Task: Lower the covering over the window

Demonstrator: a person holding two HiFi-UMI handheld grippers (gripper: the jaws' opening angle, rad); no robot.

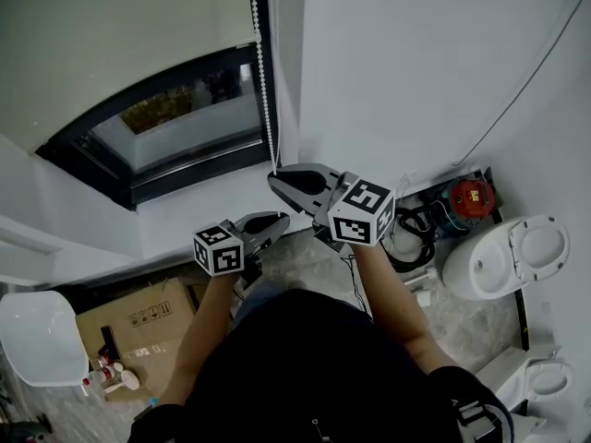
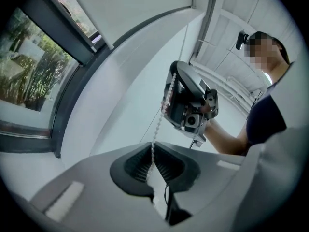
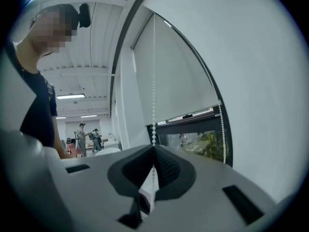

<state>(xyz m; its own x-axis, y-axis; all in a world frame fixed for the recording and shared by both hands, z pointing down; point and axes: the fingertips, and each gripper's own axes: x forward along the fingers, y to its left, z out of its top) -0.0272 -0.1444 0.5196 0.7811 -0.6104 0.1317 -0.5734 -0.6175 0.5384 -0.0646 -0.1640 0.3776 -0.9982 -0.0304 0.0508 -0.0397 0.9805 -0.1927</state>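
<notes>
Vertically strung bead chain (image 1: 261, 63), left claw (image 2: 153, 153) and right claw (image 3: 154, 151) both tight on it.

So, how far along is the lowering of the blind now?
Partly done: the blind hangs partway down; the glass below it shows bare. In hand: the left gripper and the right gripper are both shut on the bead chain. To do: pulling the chain until that glass is covered.
</notes>
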